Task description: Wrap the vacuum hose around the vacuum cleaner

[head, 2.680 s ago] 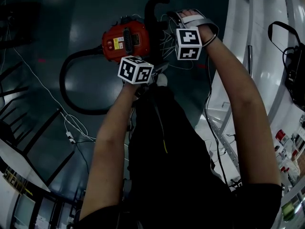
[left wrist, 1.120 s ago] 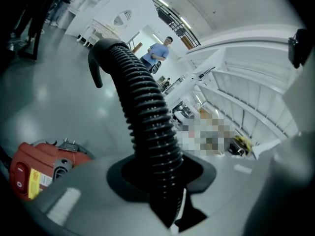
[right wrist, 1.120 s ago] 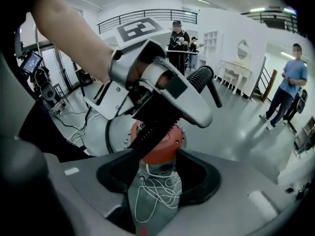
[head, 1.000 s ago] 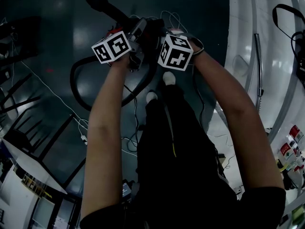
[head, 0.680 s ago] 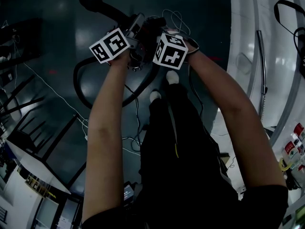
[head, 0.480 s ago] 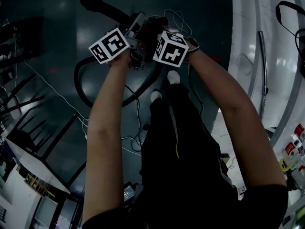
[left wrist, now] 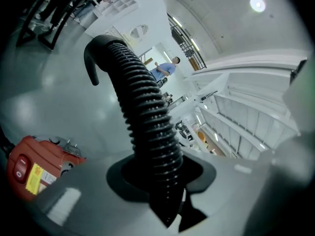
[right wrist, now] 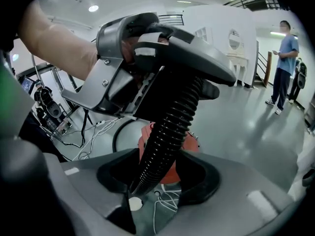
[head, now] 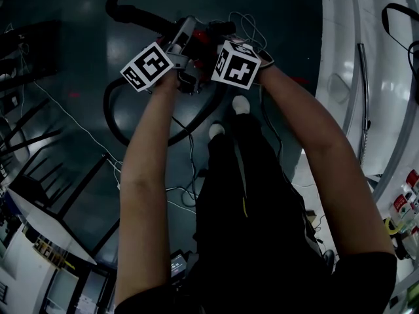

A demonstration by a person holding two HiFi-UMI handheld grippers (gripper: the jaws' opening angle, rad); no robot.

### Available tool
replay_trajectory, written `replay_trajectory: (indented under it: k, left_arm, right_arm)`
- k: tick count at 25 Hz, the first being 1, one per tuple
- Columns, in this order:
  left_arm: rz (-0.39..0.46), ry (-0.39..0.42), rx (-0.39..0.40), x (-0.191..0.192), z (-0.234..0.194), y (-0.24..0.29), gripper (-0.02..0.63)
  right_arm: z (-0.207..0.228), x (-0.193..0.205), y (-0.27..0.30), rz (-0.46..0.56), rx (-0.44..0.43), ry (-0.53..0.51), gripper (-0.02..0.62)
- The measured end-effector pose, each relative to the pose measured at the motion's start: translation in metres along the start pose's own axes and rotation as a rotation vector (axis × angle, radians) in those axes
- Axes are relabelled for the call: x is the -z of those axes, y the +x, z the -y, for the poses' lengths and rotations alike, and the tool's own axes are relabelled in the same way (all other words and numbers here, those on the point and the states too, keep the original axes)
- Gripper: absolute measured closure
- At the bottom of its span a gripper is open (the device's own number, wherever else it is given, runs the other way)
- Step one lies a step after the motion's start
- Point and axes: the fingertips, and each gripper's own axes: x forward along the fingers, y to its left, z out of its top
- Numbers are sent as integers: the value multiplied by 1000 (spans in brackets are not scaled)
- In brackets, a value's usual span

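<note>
Both arms reach out and down, side by side, and the two grippers sit close together over the red vacuum [left wrist: 29, 168] on the floor [head: 78, 44]. The left gripper [left wrist: 165, 181] has its jaws pinching the black ribbed hose [left wrist: 142, 112]. The right gripper [right wrist: 157, 181] has its jaws spread, with the same hose running between them. They have just been closing, but they seem not to squeeze it.

The hose goes up from the jaws, bends over at its far end, and the rest makes a big loop on the floor to the left.

Only the right gripper view shows the left gripper clamped on the hose just above, and the white cords [right wrist: 162, 200] under the vacuum. Both gripper views show a person [right wrist: 285, 58] standing far off.
</note>
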Motion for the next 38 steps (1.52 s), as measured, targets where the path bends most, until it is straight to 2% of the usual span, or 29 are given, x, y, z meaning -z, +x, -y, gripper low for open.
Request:
replay_trajectory:
  k: [5, 11, 16, 19, 23, 25, 28, 33, 38]
  left_arm:
    - [34, -56, 4, -1, -10, -9, 471]
    - [54, -108, 81, 2, -17, -18, 460]
    - [-17, -62, 141, 11, -18, -25, 428]
    - [-47, -34, 163, 12, -21, -31, 388]
    - [-77, 60, 178, 12, -23, -42, 313]
    - [-91, 77, 187, 14, -24, -46, 302]
    - [-110, 121, 192, 16, -25, -52, 245]
    - [-156, 147, 205, 20, -28, -63, 179]
    - [-176, 164, 210, 23, -32, -71, 146]
  right_arm:
    - [-4, 0, 5, -19, -33, 8, 377]
    - [-6, 3, 2, -44, -79, 18, 397]
    - [-9, 5, -6, -69, -123, -22, 402]
    - [-11, 3, -9, -73, -139, -45, 405]
    - [-12, -7, -12, -59, -151, -73, 407]
    - [-12, -10, -13, -56, -156, -89, 407]
    - [-14, -17, -15, -40, -170, -102, 408]
    - [-18, -30, -18, -5, -195, -111, 410]
    - [-24, -39, -20, 18, -226, -108, 413]
